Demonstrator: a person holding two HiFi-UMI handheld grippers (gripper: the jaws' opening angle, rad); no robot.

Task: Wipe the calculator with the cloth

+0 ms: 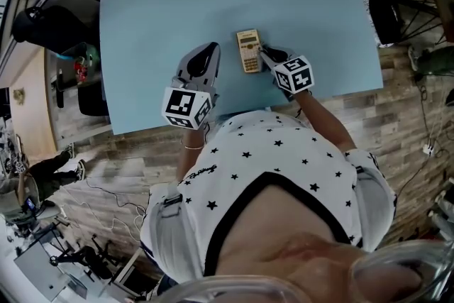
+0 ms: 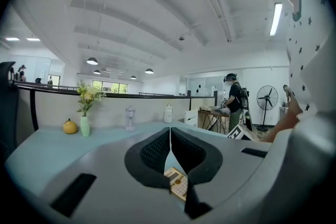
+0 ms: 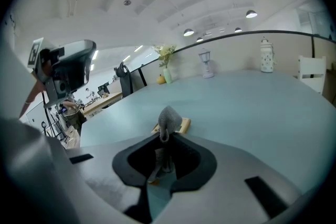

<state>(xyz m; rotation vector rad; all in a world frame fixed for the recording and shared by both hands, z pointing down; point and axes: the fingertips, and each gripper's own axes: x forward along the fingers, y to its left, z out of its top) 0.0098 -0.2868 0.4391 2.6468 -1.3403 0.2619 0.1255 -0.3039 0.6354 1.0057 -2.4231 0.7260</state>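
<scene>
While the right gripper (image 1: 265, 53) pinched the cloth (image 3: 169, 119), its tips stood just beside the calculator's (image 1: 248, 51) right long edge, near the end farther from the person.

Item 1, calculator: lay flat on the light blue table (image 1: 163, 25), between the two grippers, long axis running away from the person. Body tan-gold, a pale display band at the far end, rows of small keys below. In the right gripper view it showed just past the cloth, partly hidden by it.

Item 2, cloth: grey, knitted texture, bunched into a small hump above the right jaw tips, a strip hanging down between the jaws.

Item 3, left gripper (image 1: 210, 50): jaws pressed together, nothing between them, to the left of the calculator and apart from it; the left gripper view caught the calculator's corner below the closed tips.

Item 4, vase (image 2: 85, 126): pale green, upright at the table's far edge, holding yellow and white flowers (image 2: 88, 94). A yellow round fruit (image 2: 70, 126) sat just beside it.
</scene>
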